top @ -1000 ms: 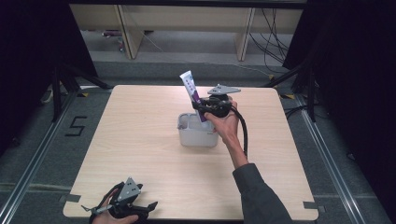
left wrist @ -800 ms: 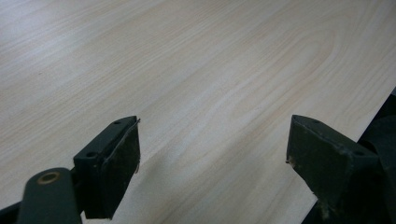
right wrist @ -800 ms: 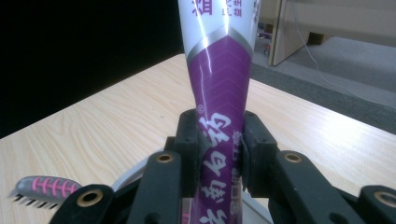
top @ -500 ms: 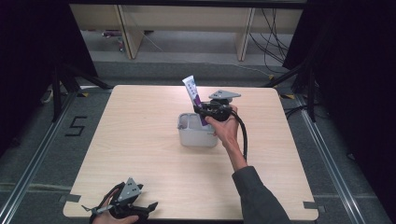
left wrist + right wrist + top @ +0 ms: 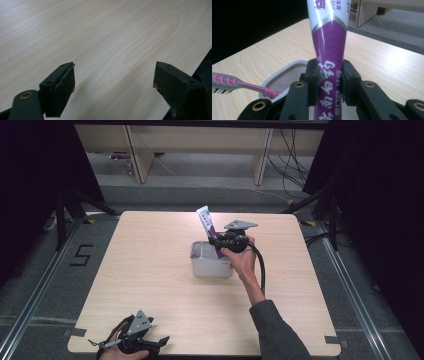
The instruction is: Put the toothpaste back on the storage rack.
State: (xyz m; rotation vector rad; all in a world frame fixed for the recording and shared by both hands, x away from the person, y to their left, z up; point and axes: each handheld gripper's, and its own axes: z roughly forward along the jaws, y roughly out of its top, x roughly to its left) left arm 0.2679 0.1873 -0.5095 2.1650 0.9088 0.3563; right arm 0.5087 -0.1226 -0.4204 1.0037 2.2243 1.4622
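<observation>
A grey bin (image 5: 211, 265) stands on the worktop (image 5: 150, 270), a little toward the far edge from the middle. It has compartments; in the right gripper view a pink and grey toothbrush (image 5: 239, 85) sticks out of one of them and leans to the side, its bristle head outside the rim. A tube (image 5: 208, 227) stands with its lower end in the bin, at the bin's right side, and tilts a little toward the far left corner.

The tube is white at the top and purple below, with a silver band between the two colours. It carries white Chinese characters on the purple part and purple ones on the white part; I cannot read them.

The right gripper (image 5: 221, 244) has its fingers (image 5: 313, 82) closed on the tube's purple part, pressing from both sides.

The left gripper (image 5: 152, 345) rests at the near left corner, its fingers (image 5: 61, 90) wide apart with nothing between them.
</observation>
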